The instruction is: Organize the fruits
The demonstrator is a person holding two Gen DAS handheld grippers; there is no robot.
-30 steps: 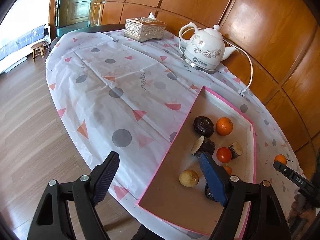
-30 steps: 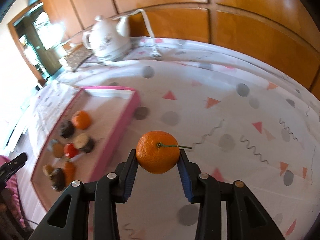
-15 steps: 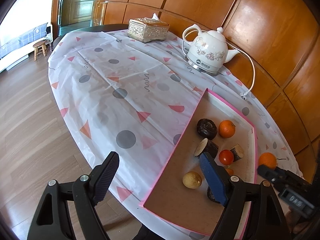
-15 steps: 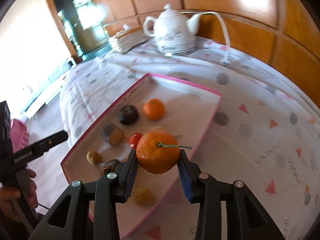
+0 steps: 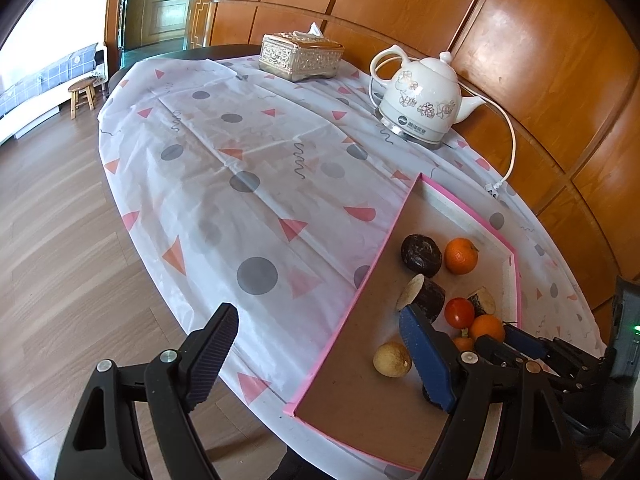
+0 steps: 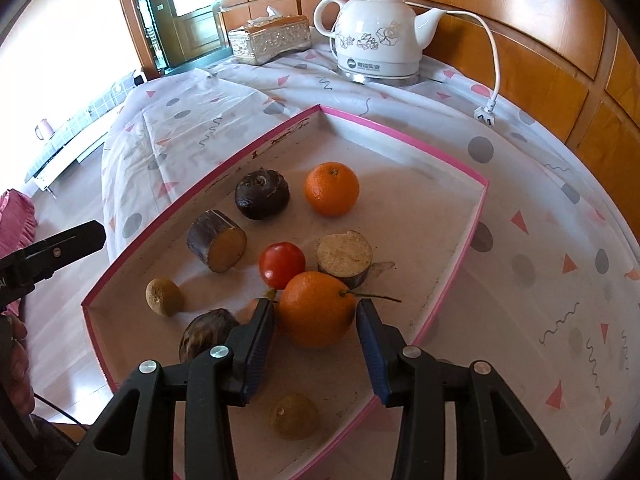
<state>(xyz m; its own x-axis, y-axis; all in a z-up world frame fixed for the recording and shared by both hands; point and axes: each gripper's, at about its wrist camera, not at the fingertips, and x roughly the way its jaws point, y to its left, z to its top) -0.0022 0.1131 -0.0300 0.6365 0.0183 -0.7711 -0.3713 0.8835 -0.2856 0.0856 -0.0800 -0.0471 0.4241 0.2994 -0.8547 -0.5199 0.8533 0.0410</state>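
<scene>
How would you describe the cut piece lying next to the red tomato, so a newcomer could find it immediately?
Start at the pink-rimmed tray in front of the white kettle. Near its middle sits a red tomato; touching its side toward the tray's right wall is the cut piece, a short dark-skinned cylinder. Unlike the other cut chunk, which shows an orange face sideways, it stands with a pale, rough face upward.

The tray (image 6: 452, 160) is edged in pink. Two oranges (image 6: 331, 188) are bright orange and the tomato (image 6: 281, 265) red. The tablecloth (image 5: 248, 184) is printed white with grey dots and pink triangles. The kettle (image 6: 376, 28) is white, grey flowers painted on.
</scene>
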